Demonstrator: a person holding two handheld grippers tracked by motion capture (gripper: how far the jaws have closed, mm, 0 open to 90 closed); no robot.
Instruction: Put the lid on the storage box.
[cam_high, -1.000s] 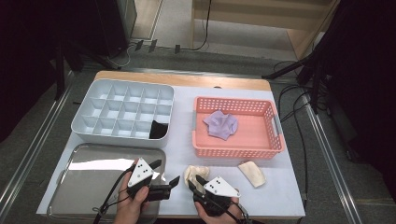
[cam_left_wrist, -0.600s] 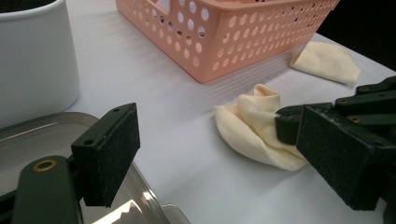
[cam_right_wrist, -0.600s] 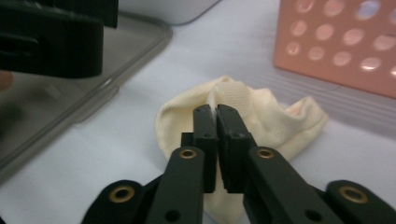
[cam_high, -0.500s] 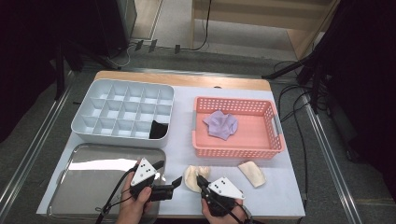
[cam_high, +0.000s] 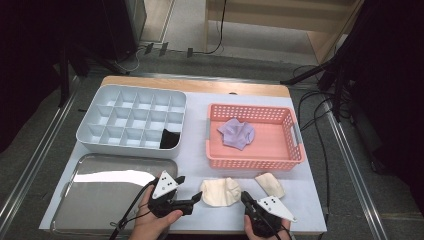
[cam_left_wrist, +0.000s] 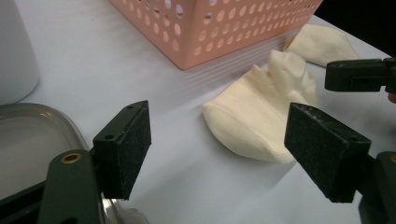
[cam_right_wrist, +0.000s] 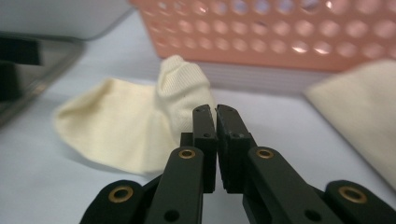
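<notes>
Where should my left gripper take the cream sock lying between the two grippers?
Probably the rounded near end of the cream knitted sock, coming in low from the metal tray side. That end faces the open left gripper; the far end is bunched up beside the shut right gripper.

Right gripper (cam_high: 245, 196) now further right, fingers newly together, seemingly empty; left gripper (cam_high: 196, 198) fingers slightly narrower.

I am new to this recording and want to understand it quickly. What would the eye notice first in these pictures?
First, the pink basket at the table's right, with a purple cloth lying in it. In front of it two cream socks lie on the table, the bigger one between the open left gripper and the shut right gripper.
</notes>
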